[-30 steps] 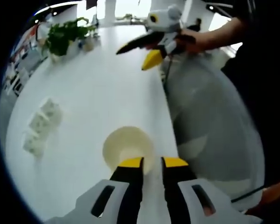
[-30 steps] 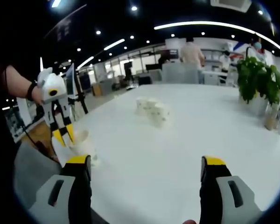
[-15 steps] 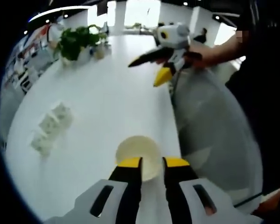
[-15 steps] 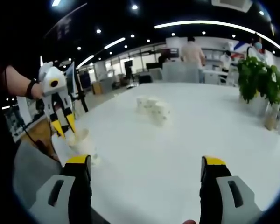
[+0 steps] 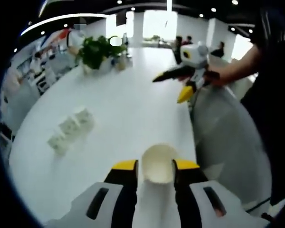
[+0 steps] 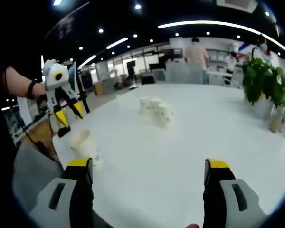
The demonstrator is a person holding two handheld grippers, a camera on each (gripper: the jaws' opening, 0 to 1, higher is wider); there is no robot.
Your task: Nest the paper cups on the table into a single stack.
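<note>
The left gripper (image 5: 154, 165) is raised above the white table (image 5: 123, 109), its fingers spread apart. One paper cup (image 6: 81, 141) stands near the table's edge. The right gripper's (image 6: 147, 171) fingers gape wide, empty. Three more cups (image 6: 155, 109) cluster farther across.

No legible text, label, brand or number on anything in view.

Right gripper (image 6: 148, 172) open over white table (image 6: 190, 137)

Cream paper cup (image 5: 157, 163), white table (image 5: 123, 109)
</note>
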